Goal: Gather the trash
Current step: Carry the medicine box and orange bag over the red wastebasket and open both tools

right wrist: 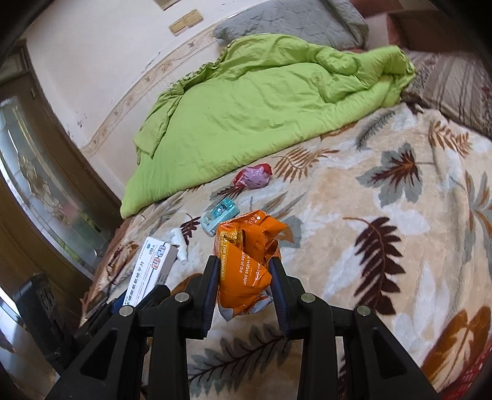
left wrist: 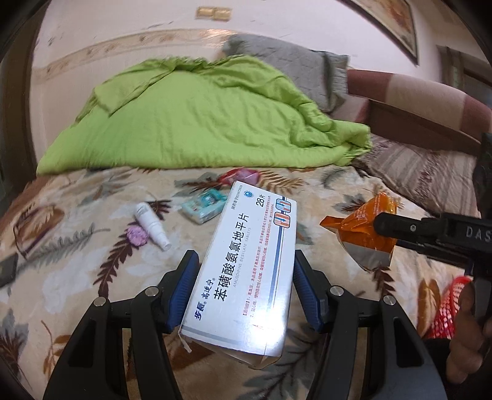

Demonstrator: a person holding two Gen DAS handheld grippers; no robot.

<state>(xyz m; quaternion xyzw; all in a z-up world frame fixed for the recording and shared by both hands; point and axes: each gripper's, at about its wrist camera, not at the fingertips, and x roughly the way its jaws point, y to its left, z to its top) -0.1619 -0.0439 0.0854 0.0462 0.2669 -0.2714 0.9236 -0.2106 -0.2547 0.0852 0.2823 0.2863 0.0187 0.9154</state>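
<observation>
Two grippers: each is clamped on one piece of trash, both lifted clear of the bed.
Left gripper (left wrist: 244, 286): its blue pads press the two long sides of a white medicine box (left wrist: 243, 270); the box points away along the fingers, its printed face up, its near flap hanging loose.
Right gripper (right wrist: 244, 286): closed on a crumpled orange wrapper (right wrist: 246, 261), which bulges up between the fingers and shows a silver lining at its lower edge.
Side by side: in the left view the right gripper (left wrist: 381, 223) comes in from the right edge with the wrapper (left wrist: 366, 234), near the box but apart from it.
Person: a hand (left wrist: 467, 326) shows at the lower right of the left view.
Left on the leaf-patterned blanket (right wrist: 384, 190): a small white bottle (left wrist: 150, 223) lying on its side, a teal packet (left wrist: 204, 204) just beyond it, and a crumpled red and pink wrapper (right wrist: 253, 175) farther back.
Behind: a rumpled green quilt (right wrist: 261, 101), a grey pillow (right wrist: 292, 21) against the wall.
</observation>
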